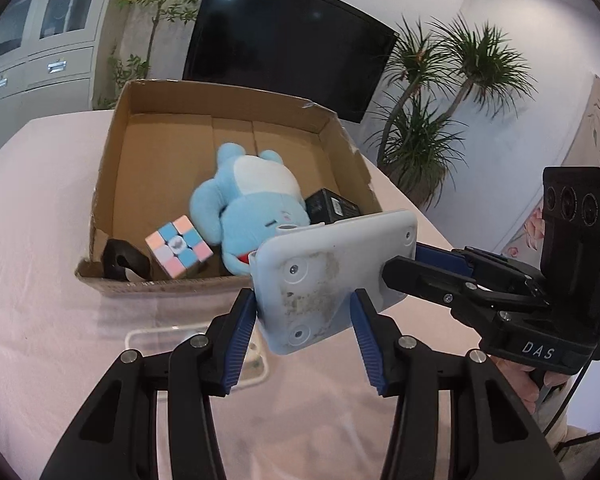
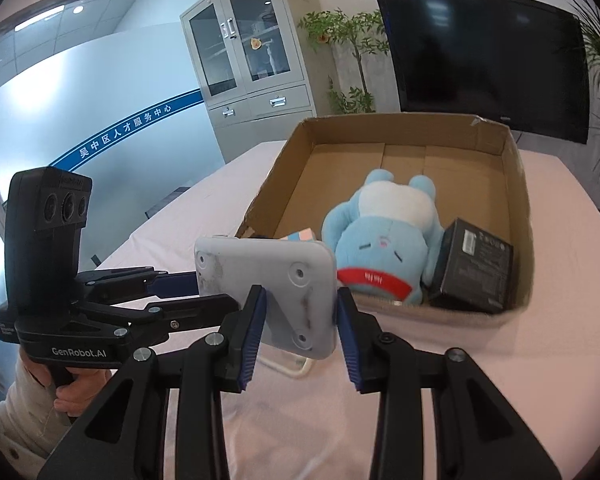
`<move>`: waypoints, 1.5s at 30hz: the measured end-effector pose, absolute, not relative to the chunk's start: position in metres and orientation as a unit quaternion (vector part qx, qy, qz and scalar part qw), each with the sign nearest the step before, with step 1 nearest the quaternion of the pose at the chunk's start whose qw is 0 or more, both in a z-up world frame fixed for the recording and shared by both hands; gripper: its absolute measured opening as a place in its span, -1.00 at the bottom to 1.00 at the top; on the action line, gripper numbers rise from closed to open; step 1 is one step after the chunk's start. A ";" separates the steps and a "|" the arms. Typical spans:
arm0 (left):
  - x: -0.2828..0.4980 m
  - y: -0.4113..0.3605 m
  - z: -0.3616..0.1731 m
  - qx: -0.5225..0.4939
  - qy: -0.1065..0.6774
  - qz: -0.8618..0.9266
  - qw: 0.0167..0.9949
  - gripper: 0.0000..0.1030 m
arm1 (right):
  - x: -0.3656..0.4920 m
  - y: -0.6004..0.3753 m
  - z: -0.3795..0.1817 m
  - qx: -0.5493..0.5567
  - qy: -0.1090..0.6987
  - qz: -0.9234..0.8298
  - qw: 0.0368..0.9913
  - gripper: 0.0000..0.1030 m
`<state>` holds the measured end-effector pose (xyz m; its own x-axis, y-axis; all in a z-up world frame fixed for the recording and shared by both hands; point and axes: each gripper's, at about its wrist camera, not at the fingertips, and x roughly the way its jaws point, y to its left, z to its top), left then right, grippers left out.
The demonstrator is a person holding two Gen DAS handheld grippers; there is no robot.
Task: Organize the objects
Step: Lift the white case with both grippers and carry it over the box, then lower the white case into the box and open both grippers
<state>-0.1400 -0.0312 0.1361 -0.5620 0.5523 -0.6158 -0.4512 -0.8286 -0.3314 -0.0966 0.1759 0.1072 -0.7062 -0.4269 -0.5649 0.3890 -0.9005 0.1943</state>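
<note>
White device (image 1: 332,276): flat, rounded corners, scuffed screwed underside; pinched by left gripper (image 1: 304,312) and right gripper (image 2: 300,312).

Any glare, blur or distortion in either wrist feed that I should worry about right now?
Left wrist: strong fisheye bending, dark corners, ceiling light flare top right; cardboard box sharp. Right wrist: same bending, bright frosted glass wall at left, slight blur on the white device.

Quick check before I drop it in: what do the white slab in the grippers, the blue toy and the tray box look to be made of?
White slab: likely hard moulded plastic, matte, scuffed; recessed screws and rounded corners show.
Blue toy: soft plush fabric, fuzzy surface, stitched face.
Tray box: brown corrugated cardboard, dull, with torn edges and fold creases.
</note>
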 end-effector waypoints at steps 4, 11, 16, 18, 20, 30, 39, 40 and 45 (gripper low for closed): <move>-0.163 -0.034 0.135 -0.374 -0.050 0.890 0.257 -0.12 | -0.123 0.161 0.107 0.309 -0.001 -0.929 0.206 -0.36; -0.212 -0.054 0.123 -0.387 -0.072 0.886 0.243 -0.12 | -0.171 0.146 0.100 0.317 0.008 -0.926 0.203 -0.34; -0.248 -0.065 0.110 -0.402 -0.078 0.882 0.231 -0.12 | -0.207 0.139 0.088 0.325 -0.005 -0.922 0.211 -0.34; -0.263 -0.068 0.102 -0.410 -0.082 0.880 0.223 -0.12 | -0.218 0.137 0.080 0.327 -0.010 -0.922 0.207 -0.34; -0.275 -0.067 0.090 -0.420 -0.077 0.879 0.214 -0.12 | -0.230 0.134 0.069 0.336 -0.006 -0.921 0.198 -0.33; -0.288 -0.068 0.053 -0.447 -0.075 0.874 0.178 -0.15 | -0.251 0.123 0.029 0.367 0.012 -0.915 0.166 -0.31; -0.215 -0.100 0.079 -0.398 -0.034 0.907 0.133 0.56 | -0.171 0.143 0.046 0.320 0.038 -0.931 0.170 0.35; -0.210 -0.101 0.072 -0.406 -0.032 0.904 0.133 0.56 | -0.162 0.148 0.040 0.329 0.029 -0.926 0.180 0.35; -0.204 -0.107 0.022 -0.456 -0.059 0.878 0.131 0.56 | -0.156 0.152 -0.004 0.389 -0.004 -0.901 0.193 0.35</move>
